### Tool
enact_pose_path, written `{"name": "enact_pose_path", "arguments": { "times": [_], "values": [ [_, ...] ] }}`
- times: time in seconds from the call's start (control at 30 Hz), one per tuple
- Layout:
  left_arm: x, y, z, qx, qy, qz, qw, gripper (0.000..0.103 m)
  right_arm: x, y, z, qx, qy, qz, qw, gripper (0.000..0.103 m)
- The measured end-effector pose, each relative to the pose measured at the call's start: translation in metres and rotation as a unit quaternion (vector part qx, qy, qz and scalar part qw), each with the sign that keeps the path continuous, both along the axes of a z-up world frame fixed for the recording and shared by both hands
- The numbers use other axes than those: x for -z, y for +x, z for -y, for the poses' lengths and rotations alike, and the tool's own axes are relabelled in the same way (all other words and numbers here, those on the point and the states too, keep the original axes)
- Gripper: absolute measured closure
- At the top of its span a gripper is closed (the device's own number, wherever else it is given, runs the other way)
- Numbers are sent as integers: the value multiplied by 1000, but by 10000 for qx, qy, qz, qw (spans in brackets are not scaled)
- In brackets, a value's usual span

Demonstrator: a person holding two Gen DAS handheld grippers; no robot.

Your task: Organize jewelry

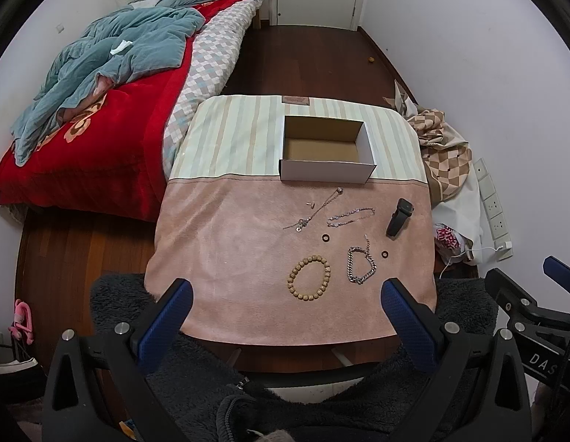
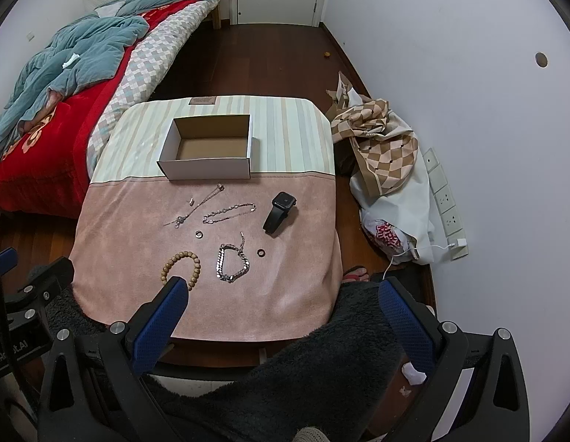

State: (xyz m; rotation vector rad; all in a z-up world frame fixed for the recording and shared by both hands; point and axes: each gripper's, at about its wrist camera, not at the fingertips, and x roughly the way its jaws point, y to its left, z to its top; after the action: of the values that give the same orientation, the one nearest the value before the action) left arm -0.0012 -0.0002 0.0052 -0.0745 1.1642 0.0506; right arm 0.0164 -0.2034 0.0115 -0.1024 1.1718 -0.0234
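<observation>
Box (image 1: 327, 173) sits open and bare inside — jewelry outside it.

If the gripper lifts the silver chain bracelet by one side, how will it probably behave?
The silver chain bracelet is made of links and lies in a loose loop on the pink cloth, so it will probably hang limp and lose its shape. Its metal looks smooth, so it may slip. A loose end sticks out and could swing.

White letters "DAS" show on the black body of the right gripper (image 1: 539, 359) at the left-wrist view's edge; a cut-off "enRo..t.AI" marks the left gripper (image 2: 12, 350); red print on a plastic bag (image 2: 390, 237) stays unreadable.
</observation>
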Motion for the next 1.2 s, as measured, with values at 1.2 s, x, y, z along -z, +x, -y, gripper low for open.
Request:
{"name": "enact_pose_path", "arguments": {
  "times": [1.2],
  "values": [
    [-2,-3,0,-9,-19,-4,10000,0,-4,0,2,-11,-24,34,10000,0]
  ]
}}
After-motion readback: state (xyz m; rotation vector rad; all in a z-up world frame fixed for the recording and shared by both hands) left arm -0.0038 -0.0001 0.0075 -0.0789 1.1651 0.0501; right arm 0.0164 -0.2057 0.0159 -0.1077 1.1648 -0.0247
